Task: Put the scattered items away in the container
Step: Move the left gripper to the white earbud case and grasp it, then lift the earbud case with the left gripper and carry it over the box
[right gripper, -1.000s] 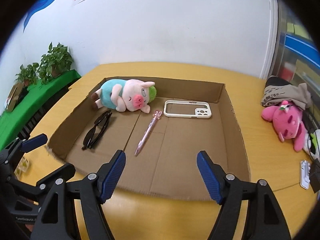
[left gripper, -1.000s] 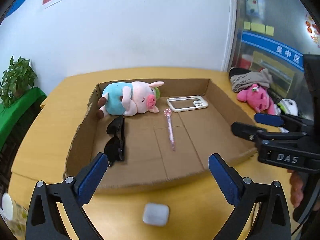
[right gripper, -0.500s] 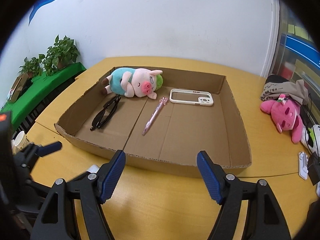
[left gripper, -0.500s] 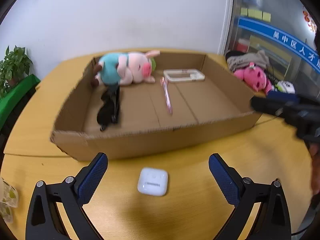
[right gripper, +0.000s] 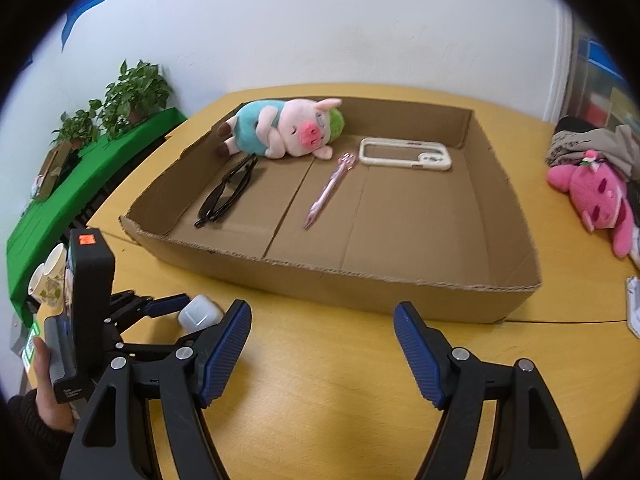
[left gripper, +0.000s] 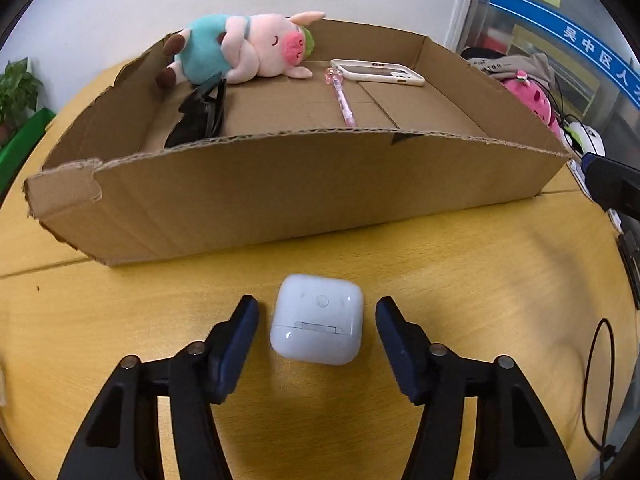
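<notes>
1. The cardboard tray point(right gripper: 400, 292) sits on the table point(right gripper: 320, 380).
2. In the tray: plush pig point(right gripper: 288, 132) at the far wall, sunglasses point(right gripper: 228, 192) nearer, pen point(right gripper: 328, 190) mid-floor, phone case point(right gripper: 404, 154) far right.
3. The earbud case point(left gripper: 317, 318) lies outside the tray's near wall.

What we cannot make out around the cardboard box point(left gripper: 280, 184)

Its near wall hides part of the sunglasses point(left gripper: 200, 120) from us; right of it, the right claw point(left gripper: 612, 184) is cut off, and the blue sign point(left gripper: 568, 28) beyond is unreadable.
</notes>
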Available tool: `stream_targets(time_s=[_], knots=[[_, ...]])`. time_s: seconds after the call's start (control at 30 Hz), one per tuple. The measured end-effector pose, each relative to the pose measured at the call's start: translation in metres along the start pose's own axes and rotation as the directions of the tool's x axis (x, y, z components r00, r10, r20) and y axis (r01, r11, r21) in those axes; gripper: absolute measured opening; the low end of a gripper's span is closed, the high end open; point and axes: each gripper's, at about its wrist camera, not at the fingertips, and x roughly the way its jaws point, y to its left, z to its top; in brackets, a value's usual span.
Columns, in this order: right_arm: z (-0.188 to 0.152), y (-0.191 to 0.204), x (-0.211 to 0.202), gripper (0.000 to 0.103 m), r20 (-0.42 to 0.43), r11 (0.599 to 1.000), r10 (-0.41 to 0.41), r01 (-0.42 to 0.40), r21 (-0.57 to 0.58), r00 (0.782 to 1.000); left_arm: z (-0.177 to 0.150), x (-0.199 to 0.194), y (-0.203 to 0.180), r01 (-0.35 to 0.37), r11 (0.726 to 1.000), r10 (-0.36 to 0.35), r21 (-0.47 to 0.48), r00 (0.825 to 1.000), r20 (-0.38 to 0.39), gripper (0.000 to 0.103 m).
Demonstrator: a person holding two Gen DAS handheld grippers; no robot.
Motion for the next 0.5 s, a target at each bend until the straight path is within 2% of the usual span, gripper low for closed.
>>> stream_targets(time_s=[0.03,0.2,0.3,0.4,0.5], knots=[[-0.001,0.002,0.002,0.074,-0.011,1.000,0.018,-0.019,-0.006,1.000,-0.001,-0.001,-0.001,0.005,1.000,-0.005,0.020,1.000,-0.001,0.048],[-0.009,0.018,0.015,0.074,-0.070,0.991,0.116,-0.120,-0.061,0.991,-0.016,-0.009,-0.012,0.080,0.988,-0.082,0.135,0.997,0.009,0.047],[-0.017,0.031,0.028,0.074,-0.126,0.980,0.166,-0.178,-0.092,0.978,-0.030,-0.017,-0.027,0.137,0.961,-0.143,0.242,0.990,0.008,0.047],[-0.026,0.043,0.044,0.074,-0.195,0.962,0.221,-0.246,-0.118,0.956,-0.040,-0.023,-0.038,0.170,0.934,-0.180,0.314,0.984,0.002,0.047],[-0.038,0.058,0.056,0.074,-0.264,0.941,0.256,-0.302,-0.151,0.930,-0.045,-0.027,-0.042,0.189,0.918,-0.202,0.347,0.979,0.001,0.047]])
